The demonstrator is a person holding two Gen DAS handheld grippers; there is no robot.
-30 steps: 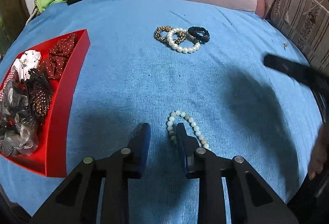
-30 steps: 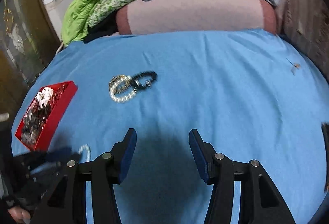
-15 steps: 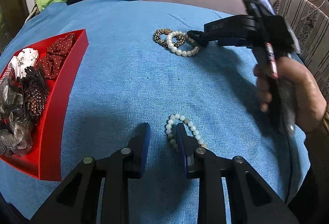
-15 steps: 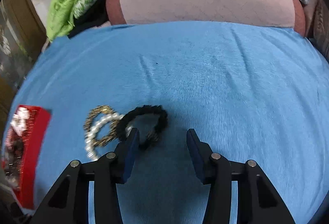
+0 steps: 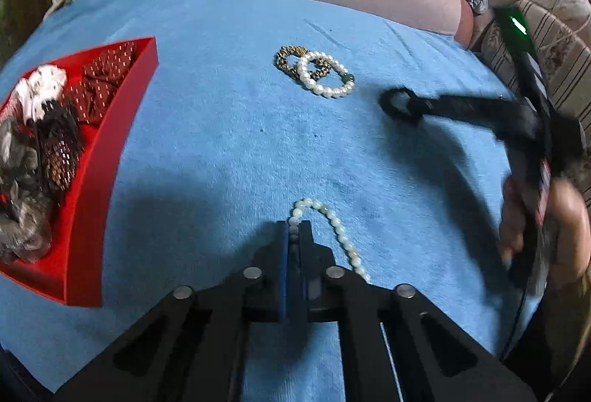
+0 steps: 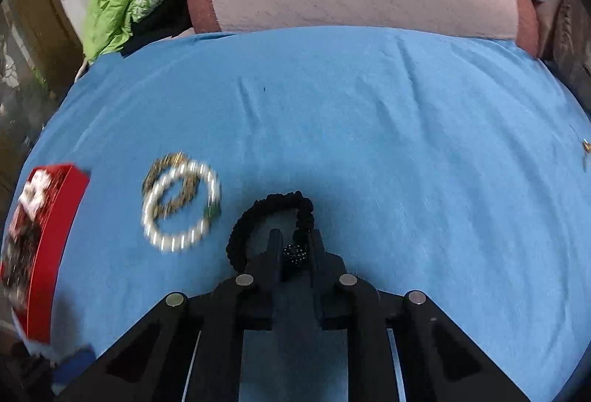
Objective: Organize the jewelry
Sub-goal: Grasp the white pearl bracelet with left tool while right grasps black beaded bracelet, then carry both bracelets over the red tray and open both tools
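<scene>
Bracelet [image 5: 334, 223] partly hidden, tray [image 6: 55, 236] blurred

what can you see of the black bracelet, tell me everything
The black bracelet is a ring of small dark, knotted-looking beads with one sparkly faceted bead. It lies on the blue cloth, apart from the pearl bracelet. The right gripper has just closed on it, pads pinching the sparkly bead.
</scene>
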